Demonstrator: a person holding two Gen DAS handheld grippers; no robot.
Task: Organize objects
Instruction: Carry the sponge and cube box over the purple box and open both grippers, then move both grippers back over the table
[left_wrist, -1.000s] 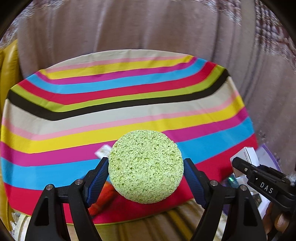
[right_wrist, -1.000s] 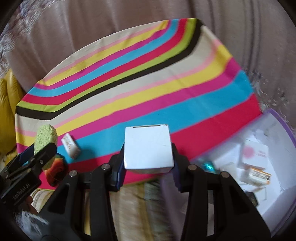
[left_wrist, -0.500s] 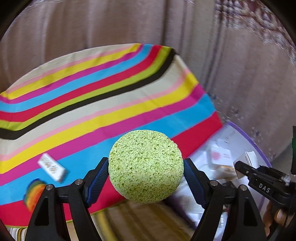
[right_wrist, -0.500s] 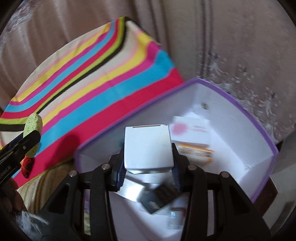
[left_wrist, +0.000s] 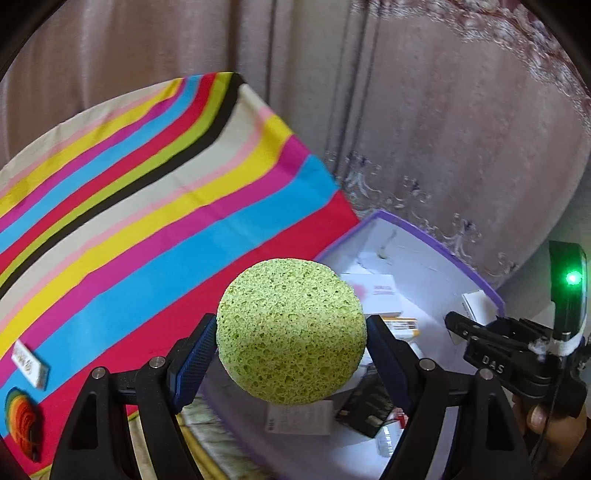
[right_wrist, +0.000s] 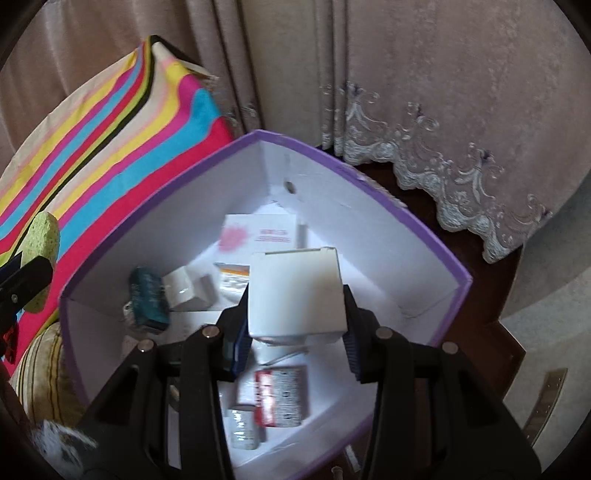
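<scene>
Pale pink curtains (right_wrist: 406, 74) with a silver scalloped hem hang behind everything, and a striped cloth (left_wrist: 147, 206) in pink, blue, yellow, red and black covers the surface on our left. Our left tool (left_wrist: 291, 343) pinches a round green sponge (left_wrist: 290, 334) between its blue pads, held in the air above the near edge of the cloth and the left rim of a purple-edged white box (right_wrist: 369, 177). Our right tool (right_wrist: 295, 295) is clamped on a small white carton (right_wrist: 295, 291), which hangs over the open middle of that box. From the left wrist view we read "DAS" on the side of the right tool, with a green light glowing above it and fingers (left_wrist: 539, 417) curled round its handle. Inside the box lie a white packet with a pink splash (right_wrist: 258, 234), a teal packet (right_wrist: 147, 295) and a red-and-white packet (right_wrist: 280, 395); their print is too blurred to read. Bare white floor shows along the box's right wall. On the cloth, a small white bar (left_wrist: 29, 363) and a rainbow-coloured item (left_wrist: 22, 417) lie near its front edge.
</scene>
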